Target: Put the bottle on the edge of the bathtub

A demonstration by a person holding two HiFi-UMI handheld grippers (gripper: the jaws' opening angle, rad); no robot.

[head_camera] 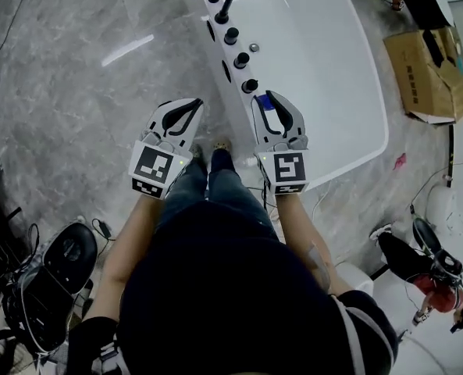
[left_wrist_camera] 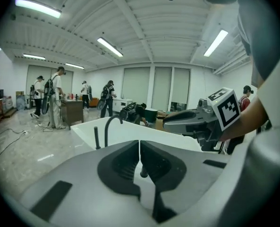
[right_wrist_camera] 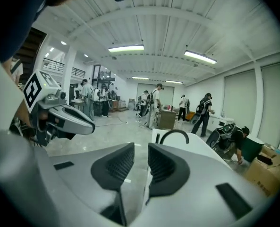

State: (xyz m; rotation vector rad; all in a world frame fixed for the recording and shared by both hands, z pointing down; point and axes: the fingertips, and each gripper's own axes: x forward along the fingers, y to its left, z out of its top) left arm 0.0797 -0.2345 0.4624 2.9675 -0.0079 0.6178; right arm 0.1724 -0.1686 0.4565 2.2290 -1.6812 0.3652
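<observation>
Grey marble floor [head_camera: 75, 92], long white bathtub [head_camera: 375, 100] alongside; left gripper [left_wrist_camera: 140, 150] clenched, right gripper [right_wrist_camera: 140, 162] parted, both empty; bottle, unseen, wants a flat, mid-rim seat.

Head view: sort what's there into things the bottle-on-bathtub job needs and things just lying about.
For the job:
- bathtub
- blue-and-white thing, probably the bottle, at the right gripper's jaws
- right gripper, jaws apart, nothing between them
- left gripper, shut, empty

Lying about:
- cardboard box on the floor beyond the tub
- pink scrap on the floor
</observation>
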